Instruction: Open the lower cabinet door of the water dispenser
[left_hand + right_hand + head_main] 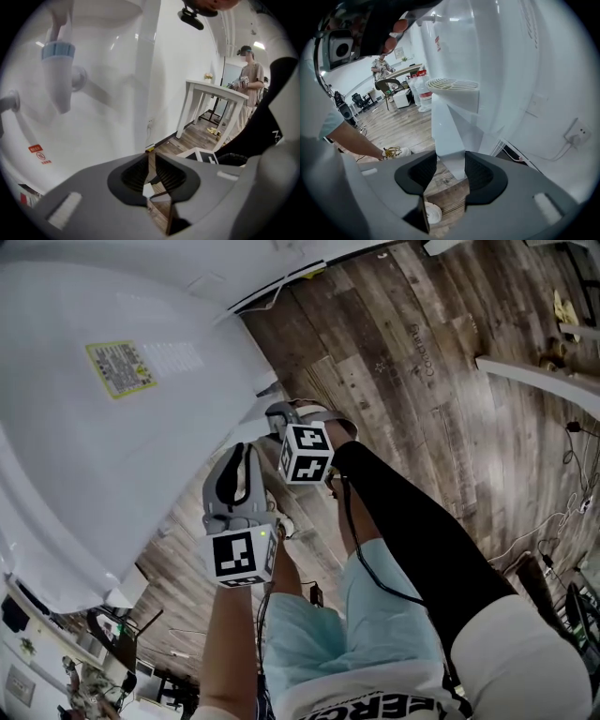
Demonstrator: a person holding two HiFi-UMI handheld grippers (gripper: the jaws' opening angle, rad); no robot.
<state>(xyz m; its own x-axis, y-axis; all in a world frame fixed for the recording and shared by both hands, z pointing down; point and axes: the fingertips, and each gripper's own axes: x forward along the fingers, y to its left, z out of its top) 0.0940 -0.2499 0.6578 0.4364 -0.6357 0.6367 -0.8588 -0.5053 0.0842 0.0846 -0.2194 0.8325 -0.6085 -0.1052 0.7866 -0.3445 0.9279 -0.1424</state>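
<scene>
Finding: the water dispenser (103, 456) stands at the left of the scene on a wooden floor (422, 362), with both grippers close against its lower front.

Right gripper (450, 164): its jaws stand moderately apart, with the white edge of the lower cabinet door (447, 136) between them, below the drip tray (452, 84). They appear to touch the panel on both sides, though the wide-angle view leaves the contact uncertain.

Left gripper (150, 164): its jaws are drawn to a narrow slit with nothing between them. It points up towards the blue-collared tap (57, 70).

Progress, as a judgement: the hold on the door edge seems made. The outward swing is what remains. How far the door already stands ajar cannot be settled.
</scene>
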